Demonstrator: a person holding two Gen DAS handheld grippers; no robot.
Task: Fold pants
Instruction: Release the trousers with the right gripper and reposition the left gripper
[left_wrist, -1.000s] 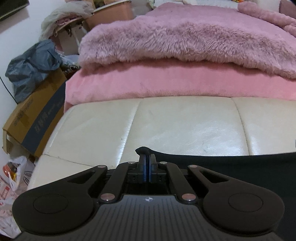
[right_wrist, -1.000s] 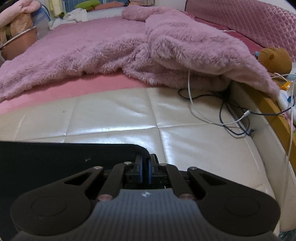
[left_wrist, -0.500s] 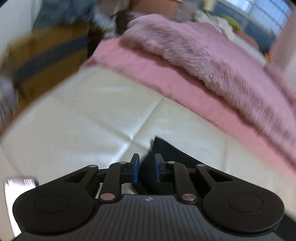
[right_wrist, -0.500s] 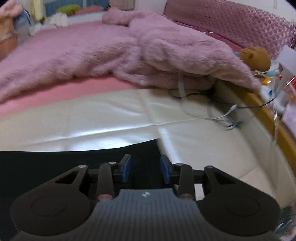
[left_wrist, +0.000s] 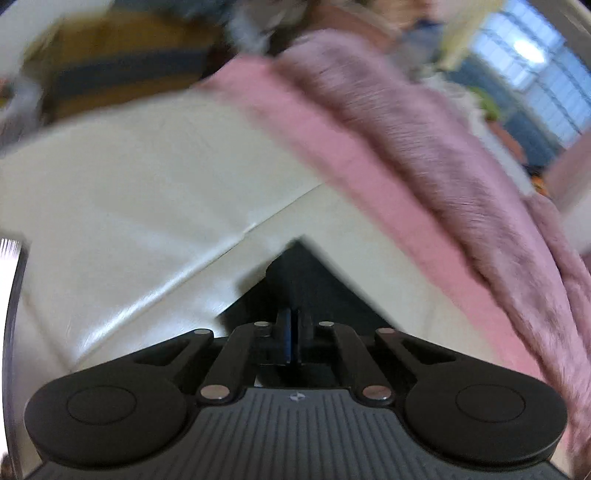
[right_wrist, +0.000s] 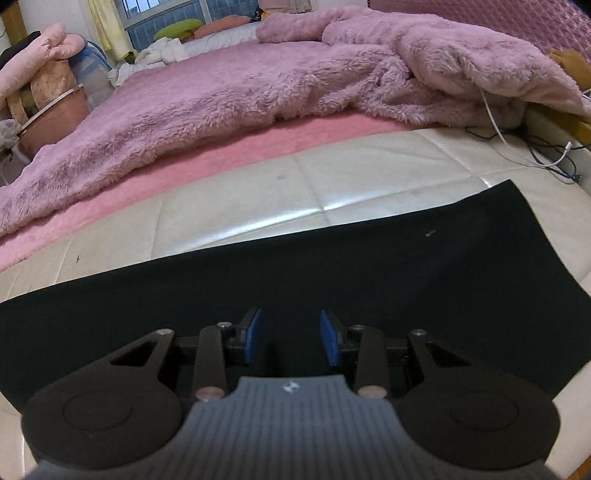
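We see the left view smeared with motion blur, its brown box (left_wrist: 122, 70) unreadable. In the right view the black pants (right_wrist: 332, 266) run under the right tool (right_wrist: 291, 336) and past the left edge.

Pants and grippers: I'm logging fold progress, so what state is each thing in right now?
Pants: lying flat as a long black strip across the cream cushion.
Left gripper: shut on a corner of the pants.
Right gripper: open above the pants, nothing pinched.
Fluffy blanket: rumpled, heaped behind the cushion.
White cable: loose, trailing from under the blanket.
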